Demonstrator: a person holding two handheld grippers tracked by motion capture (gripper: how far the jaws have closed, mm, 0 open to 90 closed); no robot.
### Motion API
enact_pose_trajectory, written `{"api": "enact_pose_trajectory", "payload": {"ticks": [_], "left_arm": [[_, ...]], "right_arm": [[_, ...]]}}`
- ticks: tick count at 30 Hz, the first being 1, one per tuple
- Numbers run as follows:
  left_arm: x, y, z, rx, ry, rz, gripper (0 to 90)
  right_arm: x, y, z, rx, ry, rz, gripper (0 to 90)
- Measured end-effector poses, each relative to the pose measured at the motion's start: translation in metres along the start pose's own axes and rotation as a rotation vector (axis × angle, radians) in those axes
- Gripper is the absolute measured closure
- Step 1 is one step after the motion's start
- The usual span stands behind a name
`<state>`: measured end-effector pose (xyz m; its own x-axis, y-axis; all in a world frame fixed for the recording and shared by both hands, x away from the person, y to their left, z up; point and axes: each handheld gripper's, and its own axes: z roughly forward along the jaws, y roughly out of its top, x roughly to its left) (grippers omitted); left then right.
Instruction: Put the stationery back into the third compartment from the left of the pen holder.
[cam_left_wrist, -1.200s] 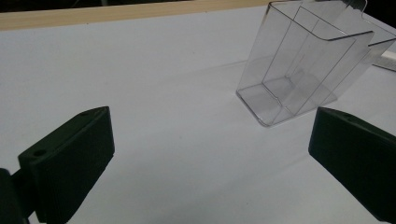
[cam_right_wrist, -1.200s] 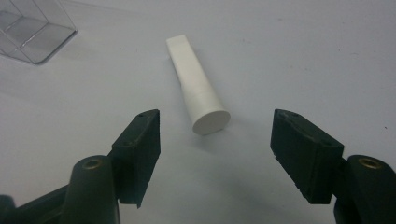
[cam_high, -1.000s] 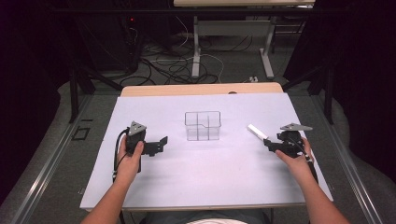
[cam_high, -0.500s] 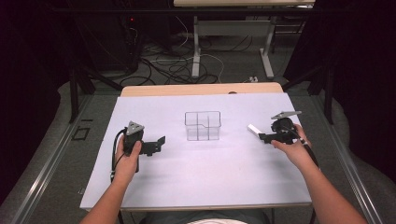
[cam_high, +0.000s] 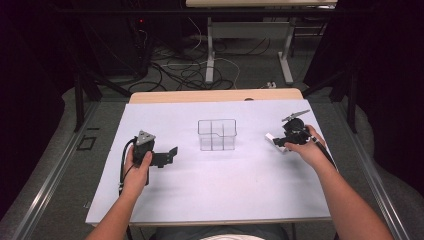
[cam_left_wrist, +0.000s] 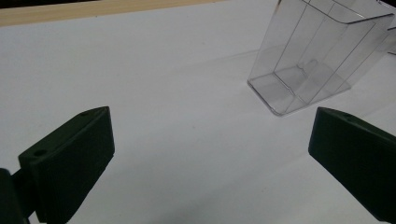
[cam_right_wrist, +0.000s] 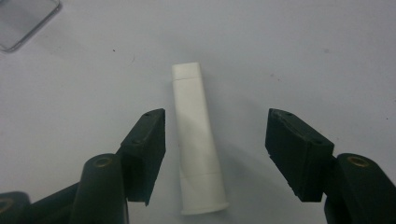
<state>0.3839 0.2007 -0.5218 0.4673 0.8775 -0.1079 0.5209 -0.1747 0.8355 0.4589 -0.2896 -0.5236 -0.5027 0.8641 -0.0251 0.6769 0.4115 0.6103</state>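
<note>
A white tube (cam_right_wrist: 198, 140) lies flat on the white-covered bench (cam_high: 210, 190) between the jaws of the right hand-held gripper (cam_right_wrist: 212, 154), which straddles it without touching: in the right gripper view a sliver of bare bench shows between the tube and the near jaw, and a wider gap on the other side. The jaws have just been closing around the tube, but the pads do not yet press on it, so nothing is held. From the high view, the right hand-held gripper (cam_high: 280, 141) sits at the bench's right side with the tube (cam_high: 270, 137) poking out at its tip, well apart from the clear divided box (cam_high: 216, 134) standing upright at the centre. Its compartments look empty. The left hand-held gripper (cam_high: 172, 153) rests on the bench to the left of the box, its jaws spread wide over bare surface in the left gripper view, with the box (cam_left_wrist: 317, 56) off to one side. By the look of it, the work is at its start: the grasp is about to be made, and the lift, the carry to the box and the drop into a compartment all remain.
</note>
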Motion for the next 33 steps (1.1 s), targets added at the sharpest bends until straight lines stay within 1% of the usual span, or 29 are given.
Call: {"api": "enact_pose_trajectory", "payload": {"ticks": [1,2,3,6,7,8,9,10,11,12,13,14,18,20,21,23,25,26,27,28,29,30,31,32,33], "left_arm": [[0.000,0.000,0.000,0.001,0.000,-0.001,0.3],[0.000,0.000,0.000,0.001,0.000,0.000,0.3],[0.000,0.000,0.000,0.008,-0.001,0.002,0.3],[0.000,0.000,-0.001,0.009,0.001,0.005,0.3],[0.000,0.000,-0.001,0.008,0.001,0.005,0.3],[0.000,0.000,-0.001,0.008,-0.002,-0.003,0.3],[0.000,0.000,-0.001,0.010,-0.001,-0.003,0.3],[0.000,-0.001,-0.001,0.011,0.000,-0.001,0.3],[0.001,-0.001,-0.001,0.013,0.003,0.007,0.3],[0.000,-0.001,-0.001,0.013,0.001,0.005,0.3],[0.001,-0.001,-0.001,0.013,0.001,0.006,0.3],[0.001,-0.001,-0.001,0.014,0.000,0.006,0.3],[0.000,-0.002,0.000,0.007,0.000,0.002,0.3],[0.000,-0.002,0.001,0.005,-0.003,-0.005,0.3],[0.000,-0.002,0.001,0.005,0.000,0.003,0.3],[0.000,-0.002,0.000,0.008,-0.002,0.002,0.3],[0.000,-0.002,0.001,0.008,-0.002,0.004,0.3],[-0.001,-0.002,0.001,0.009,-0.004,-0.005,0.3],[0.000,-0.002,0.001,0.010,-0.003,-0.003,0.3],[0.000,-0.002,0.001,0.010,-0.003,-0.002,0.3],[0.000,-0.002,0.001,0.011,-0.003,-0.002,0.3],[-0.001,-0.002,0.001,0.010,-0.004,-0.001,0.3],[-0.001,-0.002,0.001,0.010,-0.004,-0.001,0.3],[-0.001,-0.002,0.001,0.017,-0.007,0.001,0.3],[-0.001,-0.002,0.001,0.016,-0.007,0.002,0.3]], "right_arm": [[0.000,0.000,0.002,0.002,-0.001,0.005,38.5],[-0.001,0.000,0.006,0.020,0.020,0.022,39.6],[0.000,0.000,0.008,0.024,0.033,0.037,40.1],[0.001,-0.001,0.012,0.031,0.035,0.037,42.4],[0.002,-0.001,0.014,0.043,0.047,0.032,45.0],[0.003,-0.001,0.015,0.047,0.044,0.025,46.2],[0.003,-0.001,0.016,0.051,0.050,0.015,47.3],[0.005,-0.001,0.017,0.053,0.054,0.023,49.1],[0.005,-0.001,0.018,0.058,0.049,0.013,50.5],[0.005,-0.001,0.018,0.058,0.049,0.013,50.5],[0.006,-0.001,0.020,0.057,0.062,0.015,51.3],[0.007,-0.001,0.021,0.068,0.061,0.004,54.4],[0.008,-0.001,0.022,0.074,0.066,0.001,57.4],[0.008,-0.001,0.022,0.072,0.066,0.000,60.6],[0.007,-0.001,0.022,0.069,0.067,-0.006,62.7],[0.006,-0.001,0.022,0.072,0.068,-0.007,63.8],[0.006,-0.001,0.021,0.079,0.066,-0.005,67.9],[0.006,-0.001,0.021,0.073,0.063,-0.015,68.5],[0.006,-0.002,0.021,0.072,0.070,-0.024,68.6],[0.008,-0.002,0.022,0.057,0.063,-0.016,68.7],[0.008,-0.002,0.022,0.057,0.063,-0.016,68.7],[0.007,-0.003,0.024,0.031,0.074,-0.024,68.8],[0.009,-0.001,0.021,0.079,0.061,-0.017,68.9],[0.008,-0.001,0.021,0.075,0.063,-0.029,68.9],[0.008,-0.001,0.021,0.075,0.063,-0.031,68.9]]}}
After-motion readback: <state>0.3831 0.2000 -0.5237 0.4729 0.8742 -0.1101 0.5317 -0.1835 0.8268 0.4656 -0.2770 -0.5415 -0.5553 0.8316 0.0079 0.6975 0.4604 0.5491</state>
